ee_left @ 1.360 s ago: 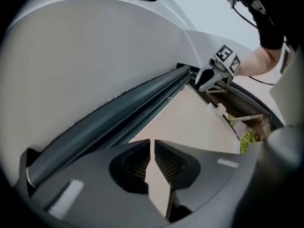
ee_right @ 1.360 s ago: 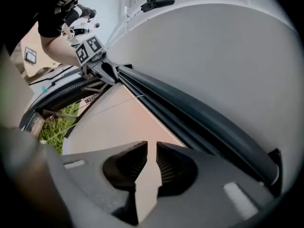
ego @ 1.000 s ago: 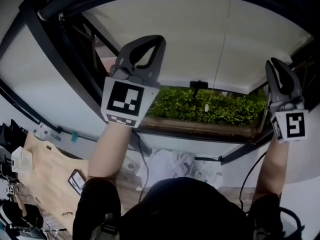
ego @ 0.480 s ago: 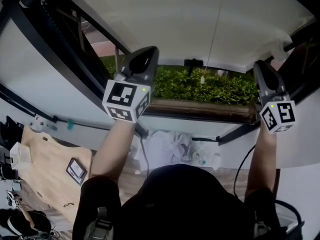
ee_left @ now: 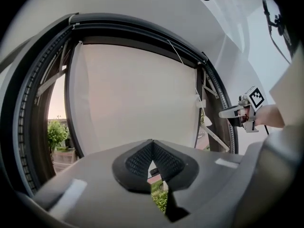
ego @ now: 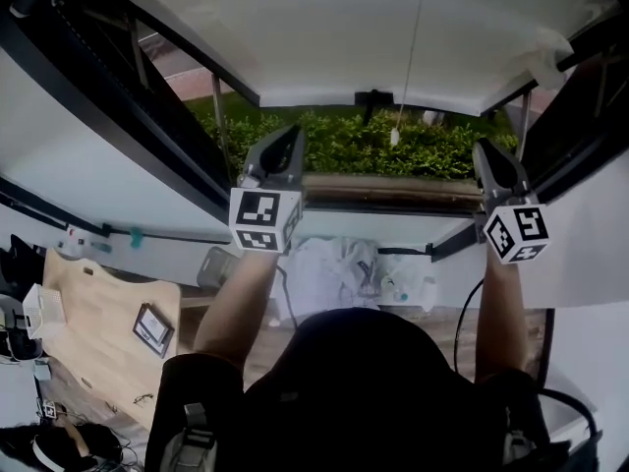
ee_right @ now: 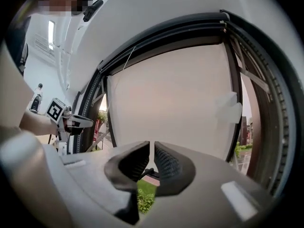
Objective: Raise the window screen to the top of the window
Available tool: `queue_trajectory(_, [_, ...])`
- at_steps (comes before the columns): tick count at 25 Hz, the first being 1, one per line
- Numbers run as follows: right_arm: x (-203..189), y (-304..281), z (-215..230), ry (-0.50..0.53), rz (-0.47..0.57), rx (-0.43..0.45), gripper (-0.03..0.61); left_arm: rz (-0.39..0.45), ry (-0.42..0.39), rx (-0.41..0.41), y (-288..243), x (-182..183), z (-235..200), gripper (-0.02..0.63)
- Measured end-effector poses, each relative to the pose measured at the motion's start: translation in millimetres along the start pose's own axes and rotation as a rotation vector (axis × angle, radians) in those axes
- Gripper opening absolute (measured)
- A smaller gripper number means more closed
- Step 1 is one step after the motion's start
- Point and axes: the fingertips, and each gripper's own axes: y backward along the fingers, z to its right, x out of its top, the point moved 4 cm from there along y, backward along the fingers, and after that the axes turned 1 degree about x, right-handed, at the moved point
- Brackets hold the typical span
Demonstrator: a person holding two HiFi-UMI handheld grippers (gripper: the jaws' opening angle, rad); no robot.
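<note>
Your left gripper (ee_left: 152,142): jaws together, empty | your right gripper (ee_right: 151,148): jaws just closing, slim gap, empty | window screen (ego: 344,37): beyond both, untouched

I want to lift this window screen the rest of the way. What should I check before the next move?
1. Window screen at the top: not ok; hedge shows only below its lower edge.
2. Left gripper free: ok; shut, empty.
3. Right gripper free: ok; jaws have just been closing, narrow gap, nothing between them.
4. Grip on the window screen: not ok; neither gripper holds it.
5. Pull cord hanging free: ok; untouched, between the grippers.
</note>
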Motion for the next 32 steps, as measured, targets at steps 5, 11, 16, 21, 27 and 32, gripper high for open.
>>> queue_trajectory(5, [-31.2, 9.8, -1.5, -0.036, -0.041, -0.019, 0.008, -0.005, 0.009, 0.025, 6.4, -19.5, 3.5, 0.006])
queue_trajectory(11, [-61.5, 18.6, -2.2, -0.052, -0.088, -0.039, 0.0, -0.033, 0.008, -0.021, 14.6, -43.2, 21.7, 0.006])
queue_trajectory(16, [-67.9, 20.5, -2.3, -0.048, -0.103, -0.045, 0.0, -0.049, -0.013, -0.014, 15.6, -52.5, 22.9, 0.006])
queue_trajectory(21, [-68.6, 21.1, -0.7, -0.044, -0.104, -0.049, 0.0, -0.046, -0.013, 0.003, 15.2, -47.4, 19.0, 0.006])
queue_trajectory(27, [-66.8, 19.4, -0.9, -0.033, -0.105, -0.045, 0.0, -0.056, -0.016, -0.002, 14.6, -49.8, 19.7, 0.006])
queue_trajectory(32, [-68.8, 18.7, -1.3, -0.036, -0.112, -0.043, 0.0, -0.052, -0.023, -0.009, 14.1, -47.9, 21.4, 0.006])
